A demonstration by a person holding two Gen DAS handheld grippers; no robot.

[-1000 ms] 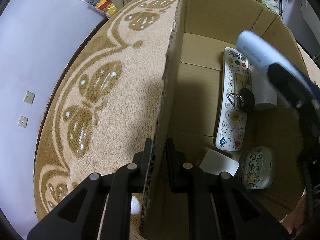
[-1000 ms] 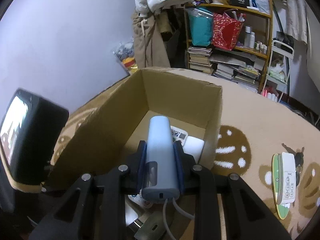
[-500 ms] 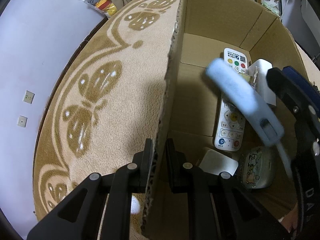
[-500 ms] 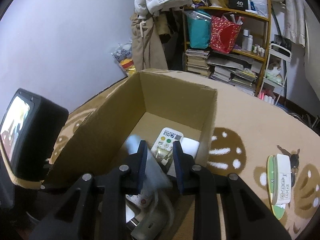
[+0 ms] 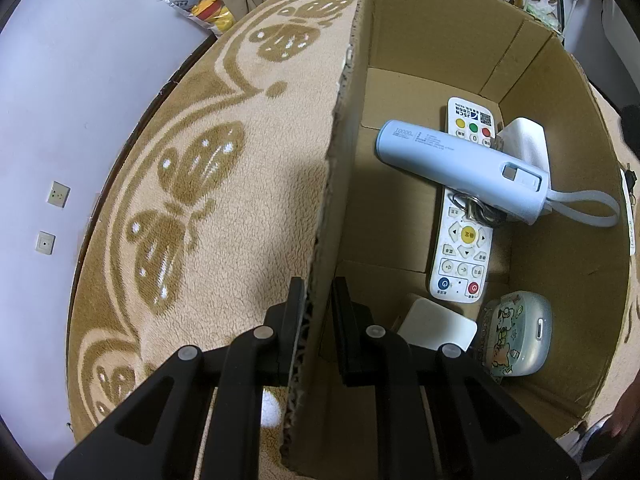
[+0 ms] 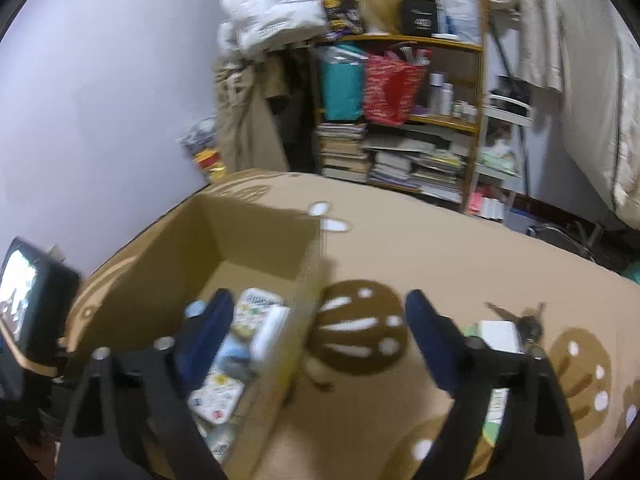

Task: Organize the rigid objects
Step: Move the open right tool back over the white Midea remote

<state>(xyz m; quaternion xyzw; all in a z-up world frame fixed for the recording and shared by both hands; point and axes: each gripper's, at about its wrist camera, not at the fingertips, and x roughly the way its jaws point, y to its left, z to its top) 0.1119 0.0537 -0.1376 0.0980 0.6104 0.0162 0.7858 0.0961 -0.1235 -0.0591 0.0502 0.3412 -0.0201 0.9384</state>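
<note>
Cluttered bedroom: a cream fleece blanket (image 5: 208, 216) with brown butterfly motifs covers the surface, and a bookshelf (image 6: 404, 120) stands at the far wall. An open cardboard box (image 5: 432, 40) rests on the blanket. The left tongs (image 5: 316, 300) are closed on the box's near wall, steadying it. The right tongs (image 6: 320, 336) have just been opening; their jaws stand wide, straddling the box's right wall, with nothing held. The power bank (image 5: 460, 168), a pale blue rounded bar with printed lettering and a looped cable at one end, lies inside the box, slanted across the white remote control (image 5: 464, 240) and a white block (image 5: 524, 140). A decorated case (image 5: 516, 332) and a white card (image 5: 436, 324) lie at the box's near end. Risk, as a judgement: the power bank is perched rather than flat and may slide if the box is jolted; the blurred right view suggests quick motion, so a finger could catch the cardboard wall. A second white remote (image 6: 498, 336) remains outside on the blanket.
</note>
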